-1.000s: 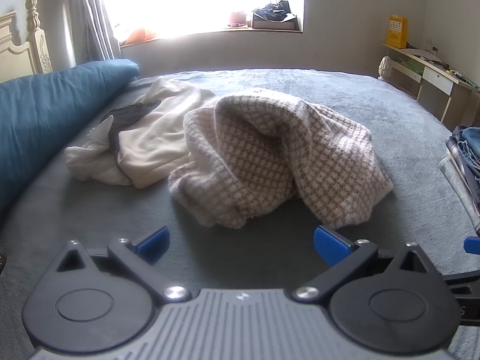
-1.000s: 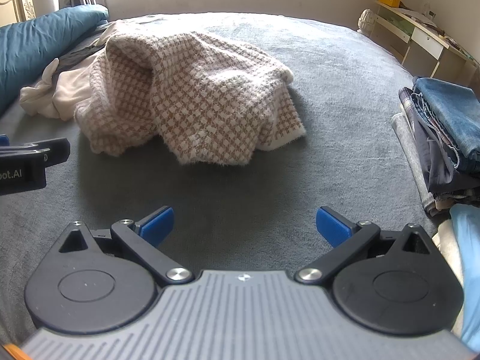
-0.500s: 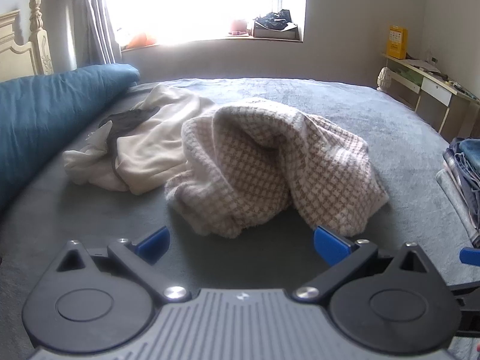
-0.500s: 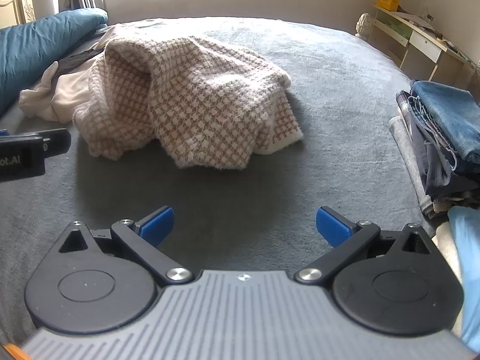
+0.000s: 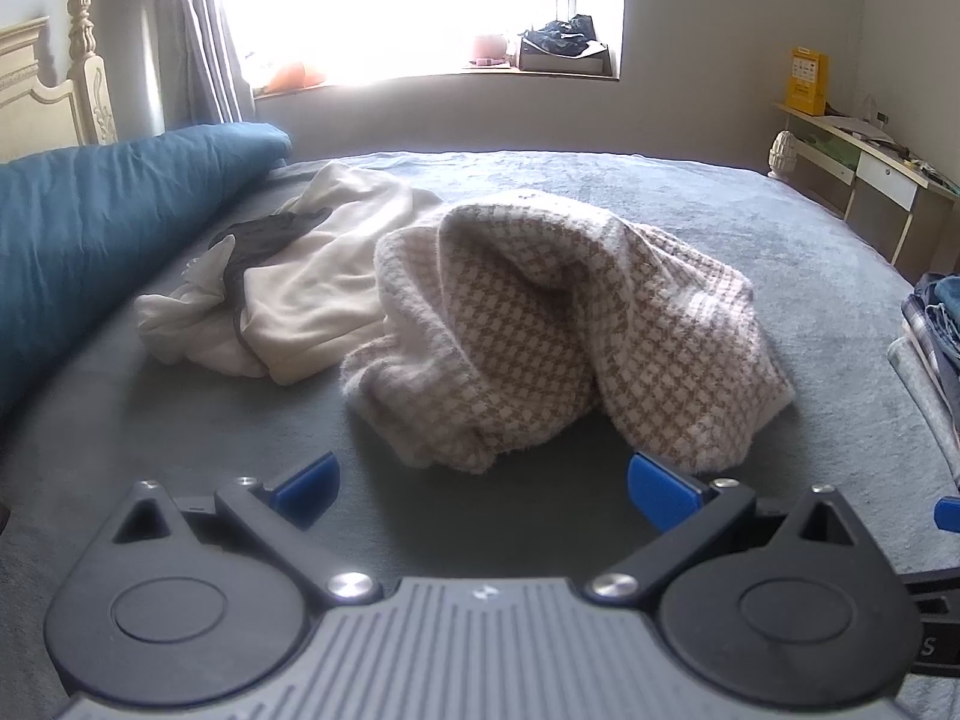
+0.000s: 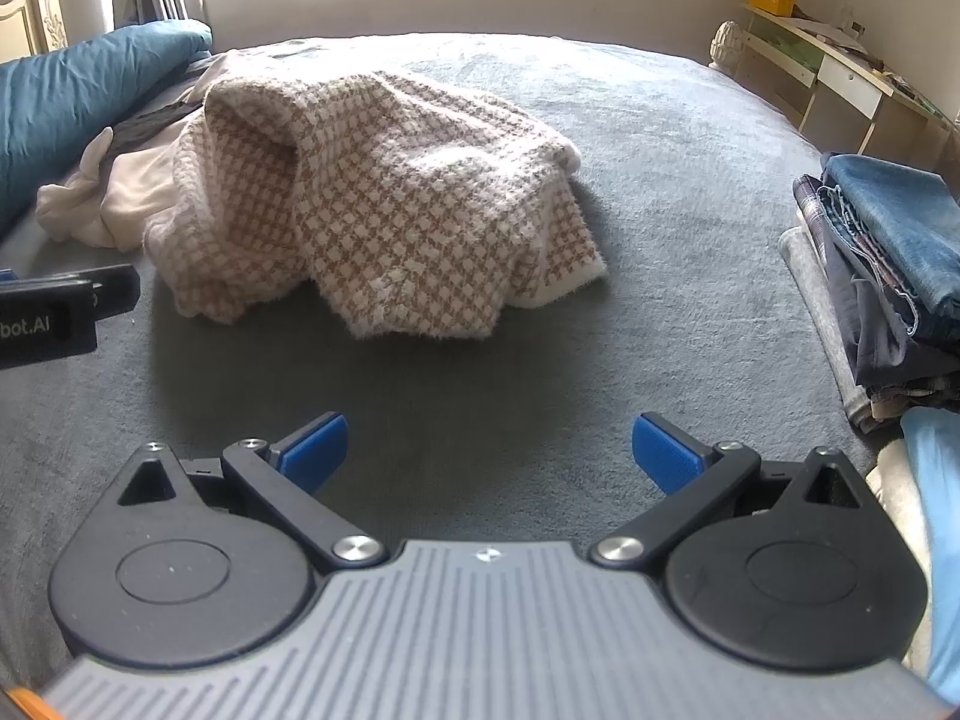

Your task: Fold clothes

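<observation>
A crumpled beige-and-white houndstooth knit (image 5: 540, 330) (image 6: 390, 198) lies in a heap on the grey bed cover (image 5: 780, 228) (image 6: 690, 132). Behind it to the left lies a rumpled cream garment (image 5: 312, 294) (image 6: 129, 186) with a dark piece on top. My left gripper (image 5: 483, 483) hangs open just short of the knit's near edge, nothing between its blue pads. My right gripper (image 6: 489, 450) is open too, empty, a short way in front of the knit. The left gripper's body (image 6: 54, 315) shows at the left edge of the right wrist view.
A teal duvet (image 5: 102, 222) runs along the left of the bed. A stack of folded jeans and shirts (image 6: 888, 276) sits at the right edge. A desk (image 5: 870, 168) stands by the right wall. A windowsill with clutter (image 5: 558, 51) is beyond the bed.
Both grippers have drawn back and tilted up a little, so the knit sits lower in the left wrist view. Both stay open and the clothes have not moved.
</observation>
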Available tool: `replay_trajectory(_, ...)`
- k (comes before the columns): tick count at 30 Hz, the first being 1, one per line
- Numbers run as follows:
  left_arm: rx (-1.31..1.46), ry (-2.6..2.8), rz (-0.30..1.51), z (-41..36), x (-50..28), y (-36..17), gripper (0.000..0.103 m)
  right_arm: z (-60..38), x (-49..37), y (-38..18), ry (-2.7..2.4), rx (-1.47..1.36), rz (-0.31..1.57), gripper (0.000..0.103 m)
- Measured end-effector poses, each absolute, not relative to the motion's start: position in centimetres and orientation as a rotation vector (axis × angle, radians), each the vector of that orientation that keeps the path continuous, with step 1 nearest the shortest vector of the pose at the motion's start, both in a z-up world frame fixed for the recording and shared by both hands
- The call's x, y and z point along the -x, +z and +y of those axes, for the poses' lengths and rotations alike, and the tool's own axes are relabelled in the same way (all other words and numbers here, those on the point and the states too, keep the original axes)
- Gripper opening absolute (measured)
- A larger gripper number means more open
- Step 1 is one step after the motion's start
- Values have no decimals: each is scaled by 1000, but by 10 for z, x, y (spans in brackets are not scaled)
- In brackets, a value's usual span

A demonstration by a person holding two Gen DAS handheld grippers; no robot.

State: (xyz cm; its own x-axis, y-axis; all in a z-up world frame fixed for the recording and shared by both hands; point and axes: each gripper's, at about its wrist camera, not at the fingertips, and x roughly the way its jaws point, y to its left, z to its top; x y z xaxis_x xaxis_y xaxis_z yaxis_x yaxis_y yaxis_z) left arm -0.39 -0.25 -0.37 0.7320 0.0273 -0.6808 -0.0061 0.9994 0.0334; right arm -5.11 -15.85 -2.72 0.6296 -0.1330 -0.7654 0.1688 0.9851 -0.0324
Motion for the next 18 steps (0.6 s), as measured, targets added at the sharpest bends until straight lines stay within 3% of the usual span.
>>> replay_trajectory(18, -103, 51, 698, -4, 8, -5, 103, -158, 54, -25, -160, -48, 863, 102)
